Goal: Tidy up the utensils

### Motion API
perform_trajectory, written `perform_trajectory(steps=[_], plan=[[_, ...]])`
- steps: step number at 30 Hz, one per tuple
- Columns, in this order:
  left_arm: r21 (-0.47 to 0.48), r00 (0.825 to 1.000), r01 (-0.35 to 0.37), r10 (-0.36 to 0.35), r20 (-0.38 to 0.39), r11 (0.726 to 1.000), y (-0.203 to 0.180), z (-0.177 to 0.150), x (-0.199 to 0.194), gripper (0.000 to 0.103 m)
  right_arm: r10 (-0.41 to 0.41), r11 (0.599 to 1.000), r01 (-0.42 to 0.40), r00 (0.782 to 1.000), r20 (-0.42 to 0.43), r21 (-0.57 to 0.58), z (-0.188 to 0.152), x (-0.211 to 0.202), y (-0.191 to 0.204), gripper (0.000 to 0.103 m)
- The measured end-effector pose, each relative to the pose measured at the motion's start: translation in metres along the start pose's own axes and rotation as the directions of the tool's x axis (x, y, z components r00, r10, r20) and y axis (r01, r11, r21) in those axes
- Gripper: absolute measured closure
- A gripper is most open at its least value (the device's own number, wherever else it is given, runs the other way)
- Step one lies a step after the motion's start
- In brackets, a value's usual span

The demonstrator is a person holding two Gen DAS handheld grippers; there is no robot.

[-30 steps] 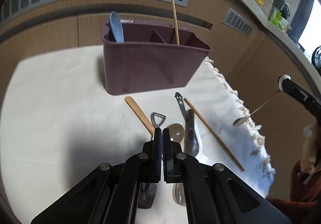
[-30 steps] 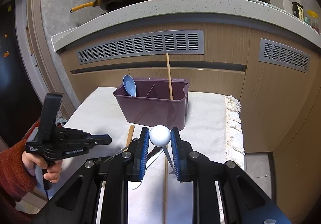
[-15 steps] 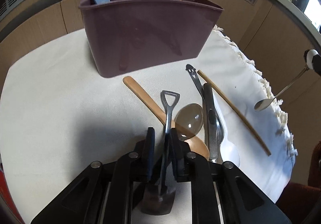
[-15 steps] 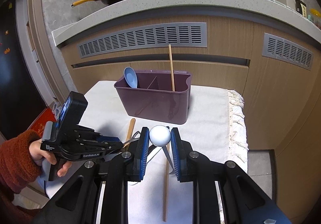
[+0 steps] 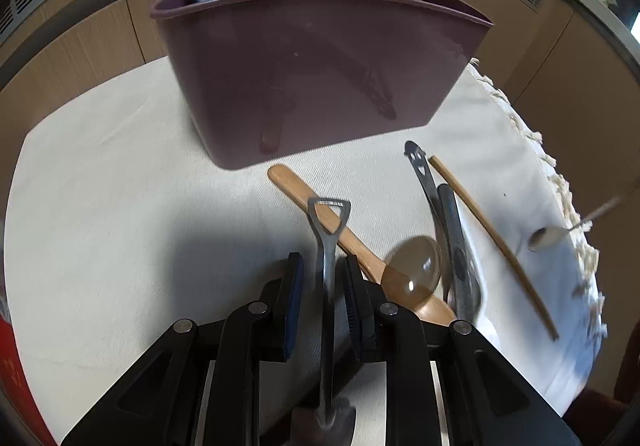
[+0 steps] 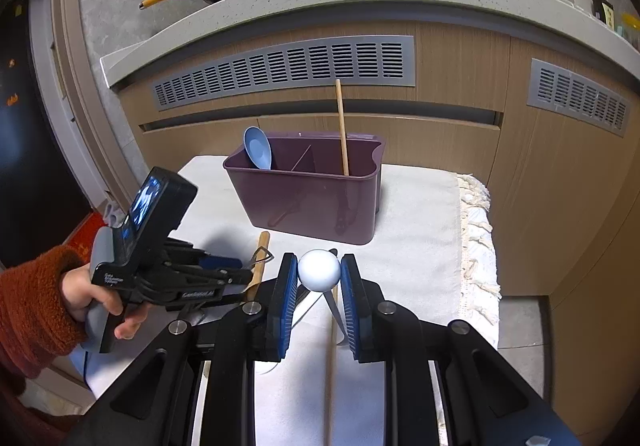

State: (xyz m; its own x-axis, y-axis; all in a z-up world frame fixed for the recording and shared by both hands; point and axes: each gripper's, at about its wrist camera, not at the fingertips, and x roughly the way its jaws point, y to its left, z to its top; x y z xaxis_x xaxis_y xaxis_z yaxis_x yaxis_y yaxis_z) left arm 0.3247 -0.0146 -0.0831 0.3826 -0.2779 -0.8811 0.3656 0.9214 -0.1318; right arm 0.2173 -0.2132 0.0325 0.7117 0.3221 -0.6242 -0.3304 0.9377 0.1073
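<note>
Down and forward comes the left gripper (image 5: 322,278), and jaws that were pressed together a second ago now stand parted either side of the shovel-handled metal spoon (image 5: 328,266), pads not yet squeezing it. That spoon lies on the cloth-covered table (image 5: 120,206) near its front edge, its looped handle resting across the wooden spoon (image 5: 352,246), just in front of the purple caddy (image 5: 320,78). To its right lie a smiley-handled metal utensil (image 5: 420,174), a dark-handled one (image 5: 452,222) and a single chopstick (image 5: 492,242), which reaches toward the fringed right edge. Thin, stiff, slick steel, I reckon: light, but apt to pivot or slide, so the flat shank just below the loop looks the spot to pinch. Over on the right, the right gripper (image 6: 319,278) is clamped on the white ball end (image 6: 319,270) of a small spoon, holding clear above the table. Already in the caddy: a blue spoon (image 6: 258,148) in the left compartment, another chopstick (image 6: 342,126) in the right.
</note>
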Motion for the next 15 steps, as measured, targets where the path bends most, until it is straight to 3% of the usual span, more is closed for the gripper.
perform_trajectory(steps=[1, 2, 5, 9, 12, 15], plan=[[-0.004, 1.000, -0.003, 0.003, 0.006, 1.000, 0.000, 0.000, -0.001, 0.085, -0.002, 1.000, 0.002, 1.000, 0.003, 0.001, 0.000, -0.001, 0.000, 0.083], [-0.021, 1.000, 0.010, -0.009, 0.019, 1.000, 0.002, -0.003, -0.003, 0.097, -0.003, 1.000, 0.003, 1.000, 0.008, 0.004, 0.000, -0.002, -0.001, 0.083], [-0.092, 0.993, 0.084, -0.076, 0.092, 0.992, 0.010, -0.016, -0.022, 0.098, 0.014, 0.999, -0.015, 1.000, 0.017, 0.030, 0.002, -0.009, -0.007, 0.083], [-0.171, 0.963, 0.152, -0.107, 0.248, 0.973, 0.019, -0.034, -0.065, 0.100, 0.028, 0.999, -0.028, 1.000, 0.009, 0.047, 0.003, -0.012, -0.013, 0.083], [-0.187, 0.941, 0.167, -0.100, 0.323, 0.968, 0.021, -0.040, -0.088, 0.102, 0.009, 0.999, -0.009, 1.000, 0.001, 0.036, 0.003, -0.008, -0.012, 0.083], [-0.166, 0.925, 0.137, -0.066, 0.374, 0.977, 0.017, -0.041, -0.102, 0.102, 0.018, 0.999, -0.017, 1.000, -0.005, 0.043, 0.002, -0.004, -0.010, 0.083]])
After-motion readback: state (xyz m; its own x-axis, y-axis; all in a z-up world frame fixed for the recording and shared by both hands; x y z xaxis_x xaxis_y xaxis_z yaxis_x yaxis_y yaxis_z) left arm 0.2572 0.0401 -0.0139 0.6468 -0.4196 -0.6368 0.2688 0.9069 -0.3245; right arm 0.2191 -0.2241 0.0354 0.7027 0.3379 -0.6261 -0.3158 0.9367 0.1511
